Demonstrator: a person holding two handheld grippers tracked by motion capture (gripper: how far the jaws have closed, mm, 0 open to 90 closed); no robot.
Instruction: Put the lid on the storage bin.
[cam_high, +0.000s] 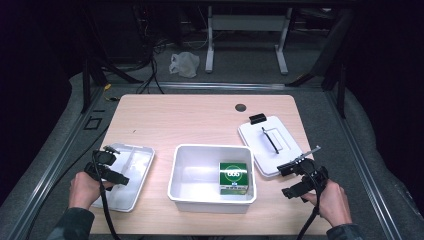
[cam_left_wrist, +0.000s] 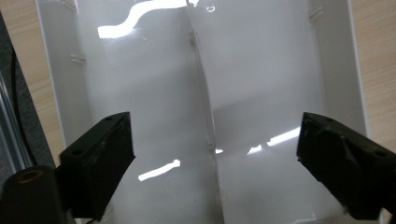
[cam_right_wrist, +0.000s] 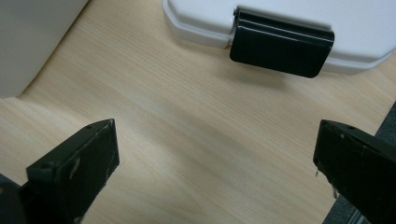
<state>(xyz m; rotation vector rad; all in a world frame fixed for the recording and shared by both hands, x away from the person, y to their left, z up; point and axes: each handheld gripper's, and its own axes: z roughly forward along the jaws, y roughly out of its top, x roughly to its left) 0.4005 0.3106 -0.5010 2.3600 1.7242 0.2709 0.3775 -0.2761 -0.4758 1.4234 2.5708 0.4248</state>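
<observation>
Seen from the high view: a wooden table (cam_high: 165, 120) with three white pieces in a row and a person's two hands at its near edge. At left, the left gripper (cam_high: 111, 167) hovering over a shallow white tray (cam_high: 137, 165), jaws spread and gripping nothing. From the left gripper view, the tray (cam_left_wrist: 140, 93) lying directly beneath and between the two black fingers (cam_left_wrist: 100, 161), its thin raised centre ridge (cam_left_wrist: 203, 93) running up the gap midway between them; no pad touching the ridge or the tray walls. Bright reflections streaking the glossy floor of the tray.

At centre, a deep white bin (cam_high: 212, 177) holding a green box (cam_high: 233, 176) against its right wall, well apart from both grippers.

At right, the right gripper (cam_high: 294, 177) held just off the near corner of a white lid (cam_high: 270, 142) with a black handle (cam_high: 270, 140) and a black clip at its far edge. From the right gripper view, jaws wide apart over bare wood, nothing between the fingers (cam_right_wrist: 77, 170); the lid (cam_right_wrist: 280, 18) lying ahead of them, its near black latch (cam_right_wrist: 281, 46) beyond the fingertips and apart from both. A corner of the bin (cam_right_wrist: 32, 42) visible at the upper left of that view.
</observation>
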